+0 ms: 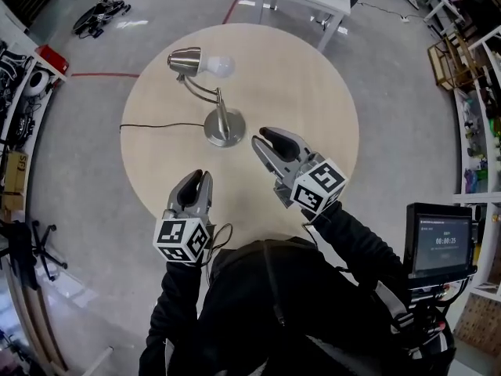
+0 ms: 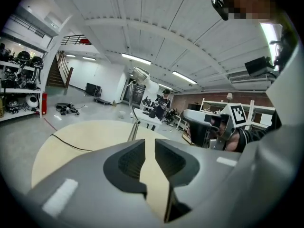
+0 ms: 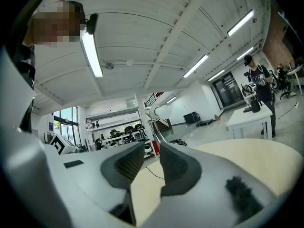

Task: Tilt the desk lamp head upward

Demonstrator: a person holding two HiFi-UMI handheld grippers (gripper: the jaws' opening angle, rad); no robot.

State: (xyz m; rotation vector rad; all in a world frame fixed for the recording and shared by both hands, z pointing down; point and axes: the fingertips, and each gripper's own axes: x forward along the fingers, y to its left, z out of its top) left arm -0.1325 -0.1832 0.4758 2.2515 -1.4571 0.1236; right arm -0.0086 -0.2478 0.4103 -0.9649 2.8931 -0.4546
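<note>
Head view: the brushed-metal desk lamp with a white bulb [image 1: 224, 124] stands on the far left part of the round pale wooden table [image 1: 313, 124], with its head turned sideways. A thin black cord [image 1: 153, 126] runs from its base. The left gripper [image 1: 197, 180] and the right gripper [image 1: 264, 142] hover apart from the lamp. A small black screen [image 1: 442, 243] at the right shows 00:00:25

Left gripper view: the jaws stand a little apart and hold nothing; the lamp is ahead

Right gripper view: the jaws are also parted and empty, with the lamp beyond them
</note>
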